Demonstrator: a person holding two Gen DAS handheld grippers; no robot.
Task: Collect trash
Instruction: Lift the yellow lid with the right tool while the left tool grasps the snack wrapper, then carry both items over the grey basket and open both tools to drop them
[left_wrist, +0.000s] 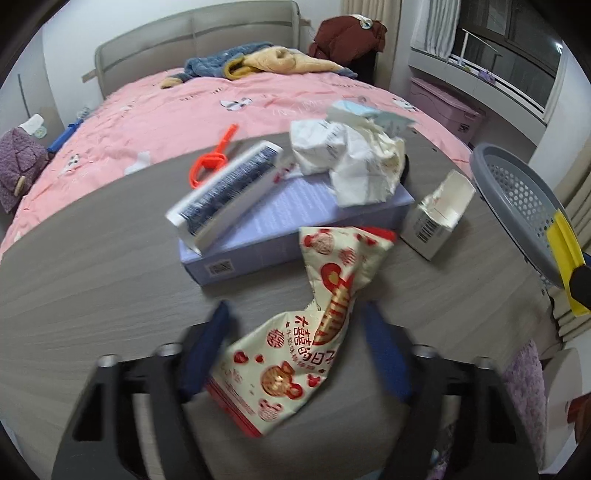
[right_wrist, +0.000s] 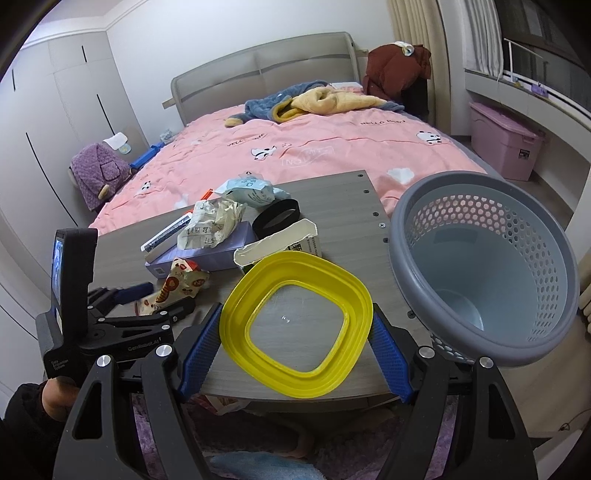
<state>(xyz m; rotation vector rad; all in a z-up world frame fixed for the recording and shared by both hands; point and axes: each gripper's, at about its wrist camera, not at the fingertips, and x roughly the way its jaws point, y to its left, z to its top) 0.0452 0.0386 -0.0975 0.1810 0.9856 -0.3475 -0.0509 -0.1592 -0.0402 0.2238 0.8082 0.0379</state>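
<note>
A crumpled red-and-cream snack bag (left_wrist: 314, 325) lies on the grey wooden table (left_wrist: 92, 277) between the blue pads of my left gripper (left_wrist: 295, 310). The left pad is against the bag, while a gap shows at the right pad, so the jaws stand open around it. My right gripper (right_wrist: 297, 314) is shut on a square yellow lid (right_wrist: 295, 269) with a clear middle, held over the table's near edge. A grey perforated trash basket (right_wrist: 480, 266) is tilted, mouth toward me, just right of that gripper. More trash sits behind: crumpled white paper (left_wrist: 347, 162), a torn white carton (left_wrist: 436, 218) and a pale blue packet (right_wrist: 251, 192).
A flat purple box (left_wrist: 280, 229) carries a white brush (left_wrist: 225, 192); an orange plastic tool (left_wrist: 214, 155) and a black ring (right_wrist: 277, 218) lie nearby. A bed with a pink cover (right_wrist: 314, 147) stands behind the table. A pink storage bin (right_wrist: 502, 140) is at the right.
</note>
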